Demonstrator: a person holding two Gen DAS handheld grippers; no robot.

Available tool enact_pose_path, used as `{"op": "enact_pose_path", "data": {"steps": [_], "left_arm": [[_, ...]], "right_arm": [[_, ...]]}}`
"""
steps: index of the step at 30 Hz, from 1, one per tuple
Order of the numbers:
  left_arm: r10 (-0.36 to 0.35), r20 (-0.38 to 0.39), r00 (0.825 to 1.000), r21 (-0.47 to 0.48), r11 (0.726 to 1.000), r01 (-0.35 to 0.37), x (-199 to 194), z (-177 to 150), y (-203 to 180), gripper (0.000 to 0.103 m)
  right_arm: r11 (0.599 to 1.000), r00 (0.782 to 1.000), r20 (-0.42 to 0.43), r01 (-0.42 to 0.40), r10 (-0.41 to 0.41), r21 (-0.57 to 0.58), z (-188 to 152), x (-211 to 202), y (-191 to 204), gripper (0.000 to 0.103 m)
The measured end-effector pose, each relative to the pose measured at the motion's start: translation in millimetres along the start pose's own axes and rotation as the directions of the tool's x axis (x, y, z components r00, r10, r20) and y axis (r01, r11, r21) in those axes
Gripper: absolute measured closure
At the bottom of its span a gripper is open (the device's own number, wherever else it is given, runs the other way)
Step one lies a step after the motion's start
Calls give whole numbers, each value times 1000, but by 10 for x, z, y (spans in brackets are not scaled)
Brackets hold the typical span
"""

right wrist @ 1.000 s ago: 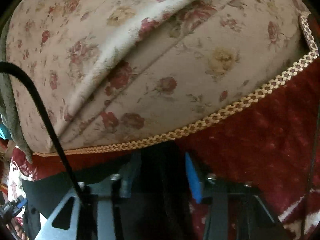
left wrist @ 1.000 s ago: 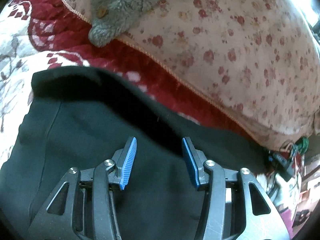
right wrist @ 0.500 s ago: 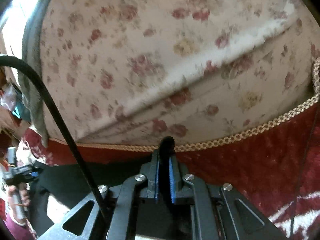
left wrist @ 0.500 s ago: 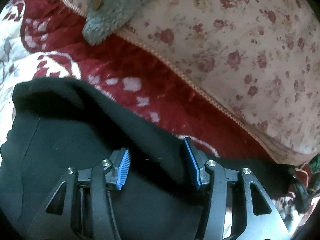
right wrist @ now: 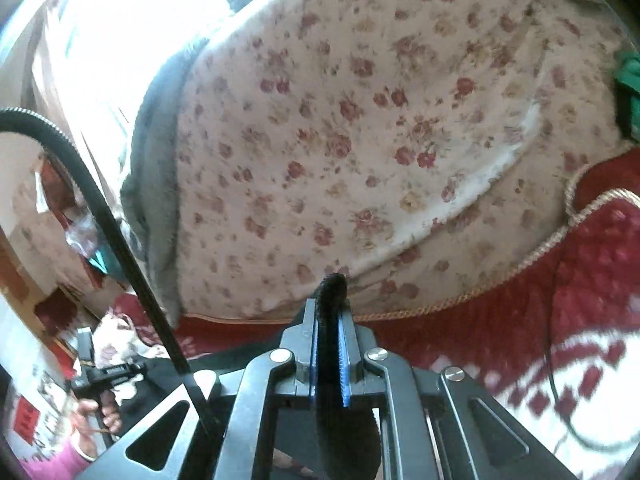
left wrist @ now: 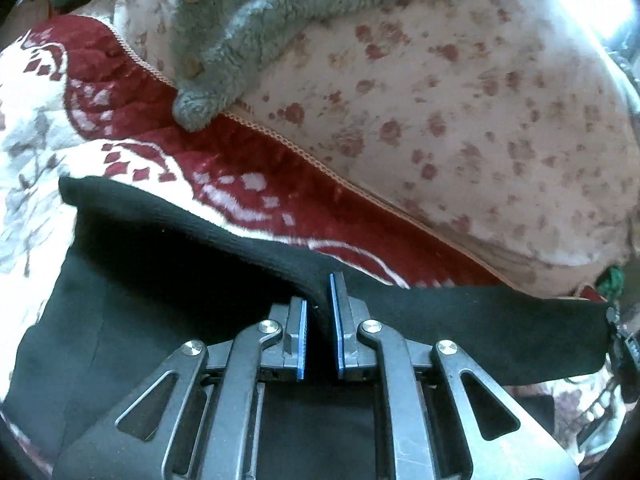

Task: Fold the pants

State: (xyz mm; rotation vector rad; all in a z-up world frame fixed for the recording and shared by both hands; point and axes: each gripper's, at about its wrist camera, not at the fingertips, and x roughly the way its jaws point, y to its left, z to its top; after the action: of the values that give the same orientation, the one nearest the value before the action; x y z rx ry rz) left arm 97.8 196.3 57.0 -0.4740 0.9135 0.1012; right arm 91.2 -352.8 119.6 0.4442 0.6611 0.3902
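Over on the left, a red blanket (left wrist: 132, 92) with white patterns covers the surface, and the black pants (left wrist: 168, 300) lie spread across it. The left gripper (left wrist: 318, 320) has just pinched shut, blue pads tight on the raised top edge of the pants, which stretches away to the right in a taut band. Behind it, a grey fleece garment (left wrist: 248, 28) drapes over a big floral cushion (left wrist: 480, 112), its cuff hanging onto the blanket's gold trim. Moving right, the right gripper (right wrist: 330, 320) is clamped on a bunched fold of the pants, black cloth poking up between its pads. A black cable (right wrist: 108, 220) arcs past it. At far left in that view, a hand (right wrist: 94, 420) in a pink sleeve grips a handle. Bright window light floods the room.
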Motion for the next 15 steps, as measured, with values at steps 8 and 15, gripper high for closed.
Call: {"op": "enact_pose_path", "data": {"steps": [8, 15], "left_arm": [[-47, 37, 998, -4, 999, 47, -596, -551, 198, 94], [9, -63, 998, -53, 999, -12, -406, -1058, 452, 94]], "right_arm": [[999, 999, 21, -28, 28, 21, -488, -628, 126, 96], [994, 992, -123, 50, -38, 97, -986, -398, -176, 96]]}}
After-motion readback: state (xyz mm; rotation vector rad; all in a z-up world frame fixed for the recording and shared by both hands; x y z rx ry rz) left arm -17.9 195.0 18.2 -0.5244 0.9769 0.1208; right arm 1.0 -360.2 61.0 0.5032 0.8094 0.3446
